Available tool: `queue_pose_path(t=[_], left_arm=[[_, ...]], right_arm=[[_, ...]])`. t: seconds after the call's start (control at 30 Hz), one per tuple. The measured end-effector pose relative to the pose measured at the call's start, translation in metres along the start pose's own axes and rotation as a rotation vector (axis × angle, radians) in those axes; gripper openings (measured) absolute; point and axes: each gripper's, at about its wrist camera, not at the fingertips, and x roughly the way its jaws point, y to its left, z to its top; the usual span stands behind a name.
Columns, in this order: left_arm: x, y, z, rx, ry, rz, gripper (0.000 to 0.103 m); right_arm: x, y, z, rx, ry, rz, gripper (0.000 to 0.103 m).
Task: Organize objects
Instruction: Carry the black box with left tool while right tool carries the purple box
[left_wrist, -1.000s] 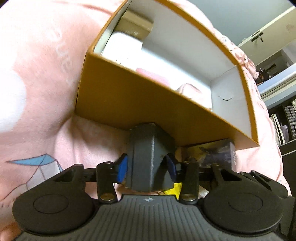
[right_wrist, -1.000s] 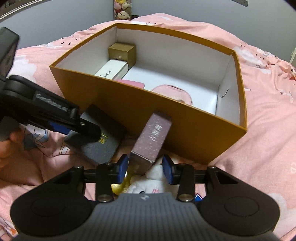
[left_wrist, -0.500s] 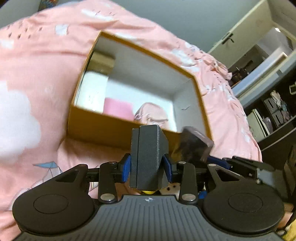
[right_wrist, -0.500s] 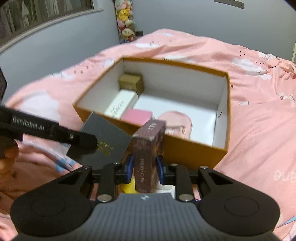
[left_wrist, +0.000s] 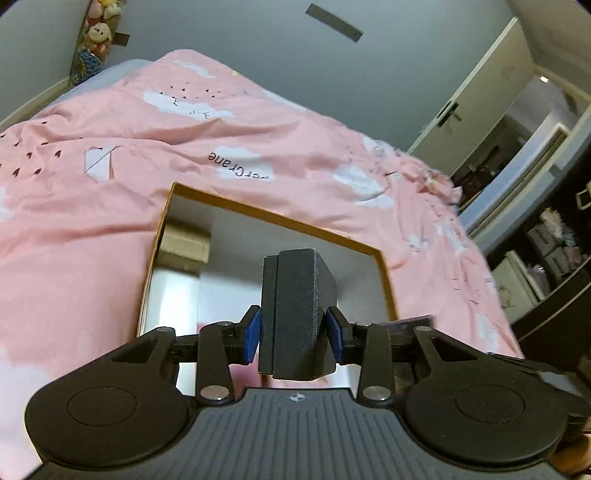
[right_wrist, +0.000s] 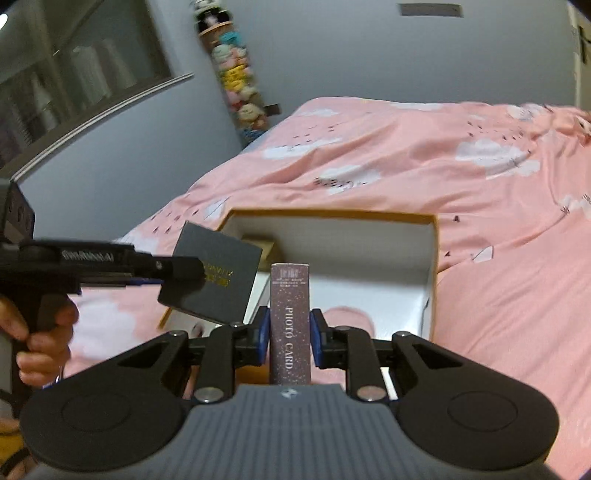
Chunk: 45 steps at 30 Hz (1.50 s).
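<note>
Boxes: left gripper (left_wrist: 293, 334) clamps a black box (left_wrist: 295, 314), right gripper (right_wrist: 289, 338) a speckled card box (right_wrist: 290, 321), above an orange-rimmed carton (right_wrist: 430, 258) on pink bedding (right_wrist: 498, 221).

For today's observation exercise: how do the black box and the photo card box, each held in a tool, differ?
The black box is dark with gold lettering; the photo card box is speckled mauve with white lettering. The black box is broad and square-faced; the photo card box is narrow and tall. The black box tilts; the photo card box stands upright. Both are clamped above the orange storage box.
</note>
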Motion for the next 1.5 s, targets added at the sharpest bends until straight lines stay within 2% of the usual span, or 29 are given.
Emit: queue_pose_path(t=[0.2, 0.37, 0.43, 0.6, 0.8, 1.0, 1.23, 1.5], left_arm=[[0.060, 0.016, 0.013, -0.008, 0.054, 0.070, 0.042], [0.085, 0.026, 0.016, -0.019, 0.091, 0.082, 0.042], [0.082, 0.028, 0.019, -0.018, 0.071, 0.094, 0.042], [0.056, 0.027, 0.029, 0.026, -0.036, 0.152, 0.042], [0.037, 0.029, 0.039, 0.042, -0.103, 0.189, 0.042], [0.042, 0.039, 0.043, 0.030, -0.098, 0.185, 0.042], [0.047, 0.046, 0.043, 0.020, -0.098, 0.177, 0.042], [0.047, 0.047, 0.043, 0.011, -0.091, 0.163, 0.037]], right_arm=[[0.046, -0.029, 0.024, 0.089, 0.011, -0.037, 0.024], [0.085, -0.050, 0.034, 0.164, 0.045, -0.045, 0.024], [0.103, -0.057, 0.038, 0.203, 0.060, -0.039, 0.024], [0.144, -0.063, 0.046, 0.289, 0.097, -0.014, 0.024], [0.189, -0.046, 0.051, 0.336, 0.144, 0.035, 0.024], [0.221, -0.033, 0.049, 0.360, 0.194, 0.051, 0.024], [0.243, -0.036, 0.042, 0.402, 0.262, 0.088, 0.024], [0.243, -0.028, 0.044, 0.273, 0.312, -0.033, 0.032]])
